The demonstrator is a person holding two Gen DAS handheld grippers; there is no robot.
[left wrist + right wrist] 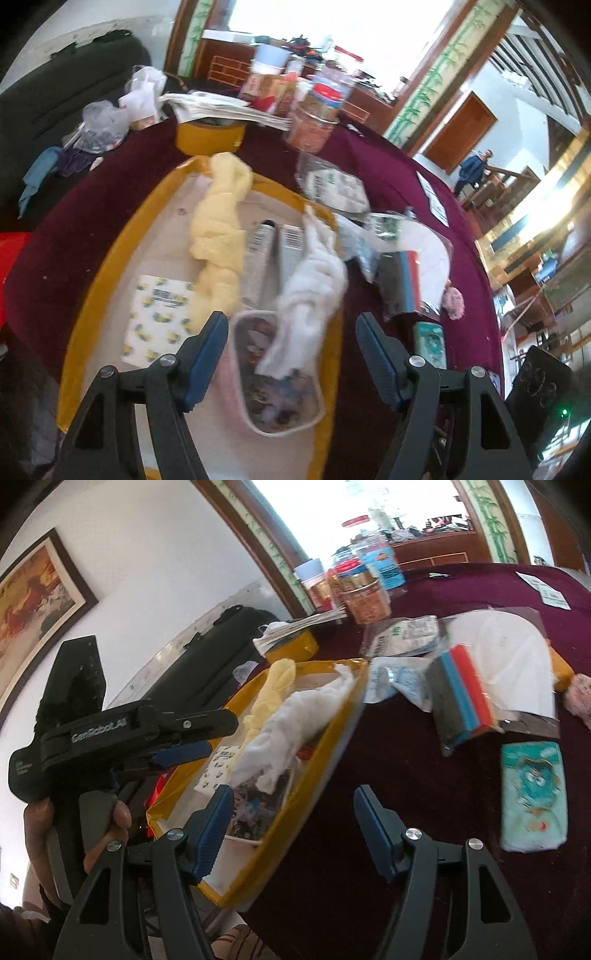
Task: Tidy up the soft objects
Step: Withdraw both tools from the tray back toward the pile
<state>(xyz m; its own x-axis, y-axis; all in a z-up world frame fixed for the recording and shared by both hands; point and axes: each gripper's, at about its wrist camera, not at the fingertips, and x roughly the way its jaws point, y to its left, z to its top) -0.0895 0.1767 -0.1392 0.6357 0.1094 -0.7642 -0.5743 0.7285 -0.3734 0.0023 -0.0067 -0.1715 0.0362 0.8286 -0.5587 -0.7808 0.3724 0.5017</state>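
White and soft, a crumpled cloth is lying inside the yellow-rimmed tray, partly on top of a pink pouch with a clear window, and its upper tip is reaching toward the tray's far rim. Next to it in the tray a pale yellow twisted cloth is resting, with two grey tubes lying between the two cloths. The left gripper is hovering over the near part of the tray with its jaws spread wide and holding nothing. The right gripper is also released and empty, and it is pointing at the tray's right edge. Outside the tray, on the dark red tablecloth, a teal plush case, a pink fluffy ball and a packet of coloured sponges are waiting. I judge the sorting is partly done, because several soft things are remaining outside.
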